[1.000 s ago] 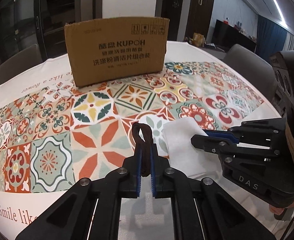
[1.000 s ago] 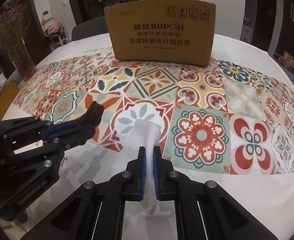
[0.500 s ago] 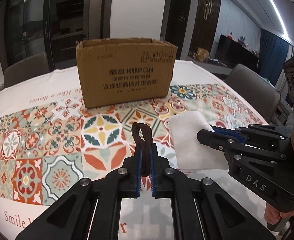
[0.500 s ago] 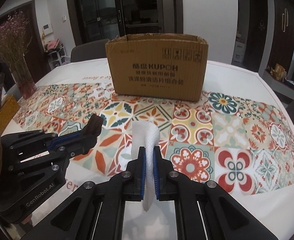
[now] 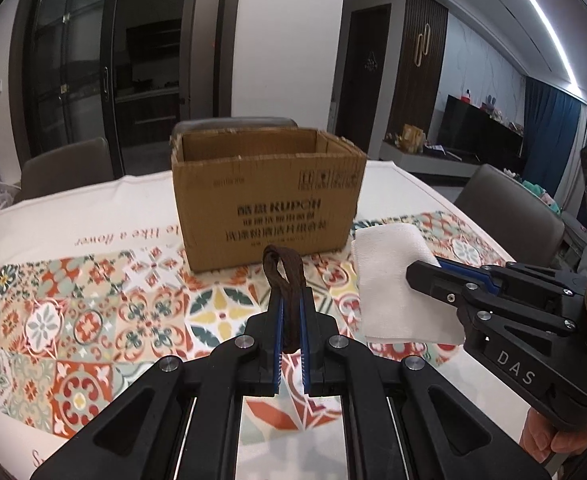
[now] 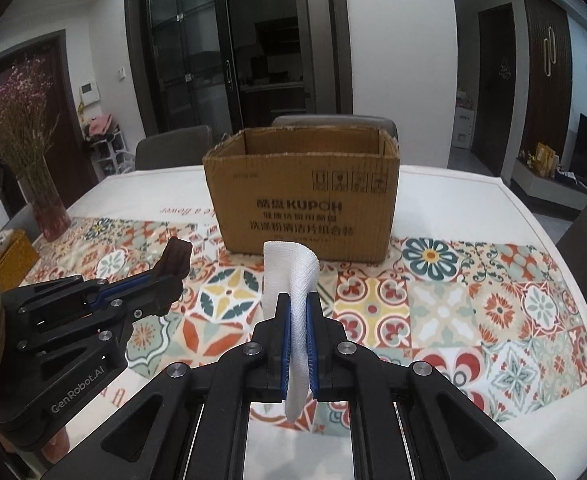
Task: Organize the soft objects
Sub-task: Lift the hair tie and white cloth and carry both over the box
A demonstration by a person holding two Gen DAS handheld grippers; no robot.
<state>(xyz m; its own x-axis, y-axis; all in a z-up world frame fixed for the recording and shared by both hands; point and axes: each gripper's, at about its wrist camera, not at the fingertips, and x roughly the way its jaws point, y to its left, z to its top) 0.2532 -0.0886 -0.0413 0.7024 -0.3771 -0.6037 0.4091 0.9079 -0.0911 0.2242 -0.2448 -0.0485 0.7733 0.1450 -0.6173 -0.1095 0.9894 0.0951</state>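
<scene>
My left gripper is shut on a dark brown fabric loop, held in the air above the patterned tablecloth. The same brown loop shows at the left of the right wrist view, sticking out of the left gripper. My right gripper is shut on a folded white cloth that curls up over its fingers and hangs below. In the left wrist view the white cloth hangs from the right gripper. An open cardboard box stands ahead of both grippers.
A table with a tiled-pattern cloth spreads below. A vase of dried flowers and a yellow box stand at the left edge. Grey chairs ring the table; a hand holds the right gripper.
Both grippers have risen from the table with their cloths, and both views have tilted up, so the box's open top now shows. The white cloth has come clear off the tabletop.
</scene>
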